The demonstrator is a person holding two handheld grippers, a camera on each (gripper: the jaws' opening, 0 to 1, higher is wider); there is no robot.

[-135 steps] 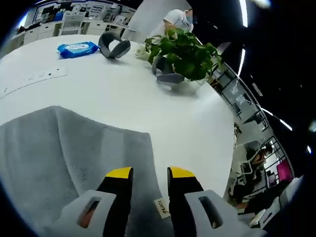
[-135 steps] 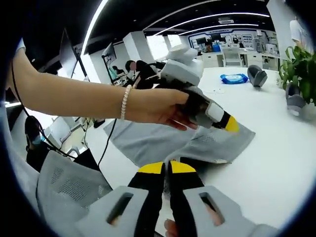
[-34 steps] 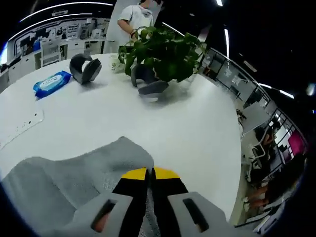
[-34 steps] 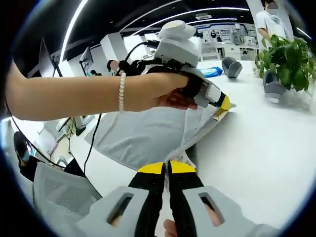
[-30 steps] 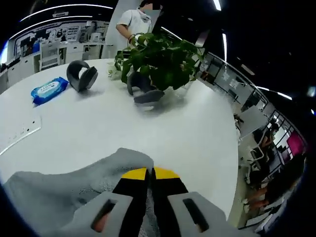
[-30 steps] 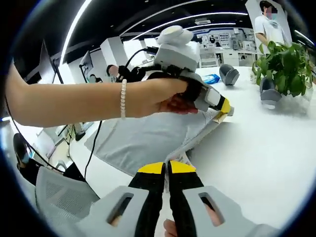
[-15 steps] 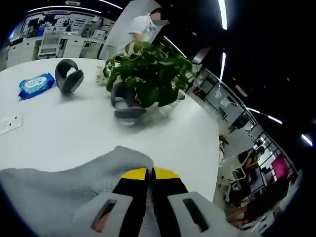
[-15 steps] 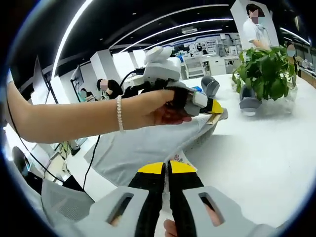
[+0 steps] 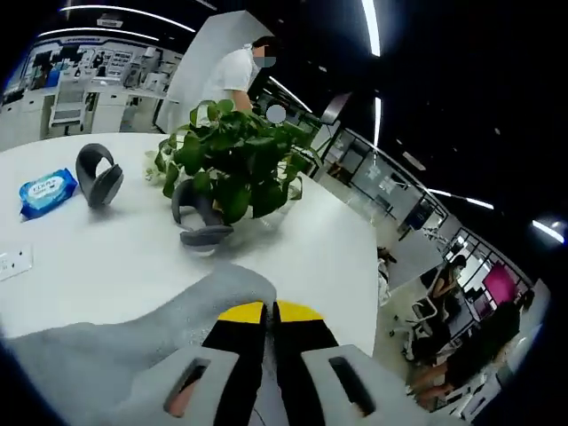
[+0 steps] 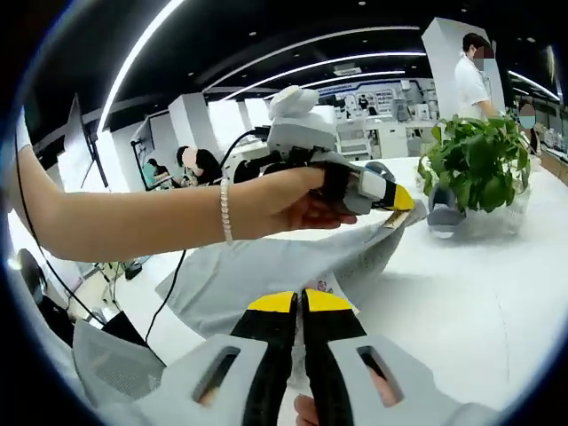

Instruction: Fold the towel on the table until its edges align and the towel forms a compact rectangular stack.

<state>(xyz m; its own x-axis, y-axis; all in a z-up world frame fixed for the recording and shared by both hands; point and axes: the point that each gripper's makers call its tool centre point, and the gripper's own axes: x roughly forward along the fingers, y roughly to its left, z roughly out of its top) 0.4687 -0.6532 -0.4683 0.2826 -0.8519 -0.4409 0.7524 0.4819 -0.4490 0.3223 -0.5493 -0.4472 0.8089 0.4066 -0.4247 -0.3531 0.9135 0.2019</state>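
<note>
Fingers [image 10: 275, 304] of two grippers pinch one towel [image 10: 266, 266].

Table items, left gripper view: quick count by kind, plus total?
Grey towel: 1
Potted plant: 1
Grey headphones: 2, one by the wipes, one under the plant
Blue wipes pack: 1
Total: 5

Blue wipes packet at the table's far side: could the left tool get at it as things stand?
Probably not right now. The left tool is shut on the towel, so it isn't free. The white table between it and the blue wipes packet looks bare, though.
</note>
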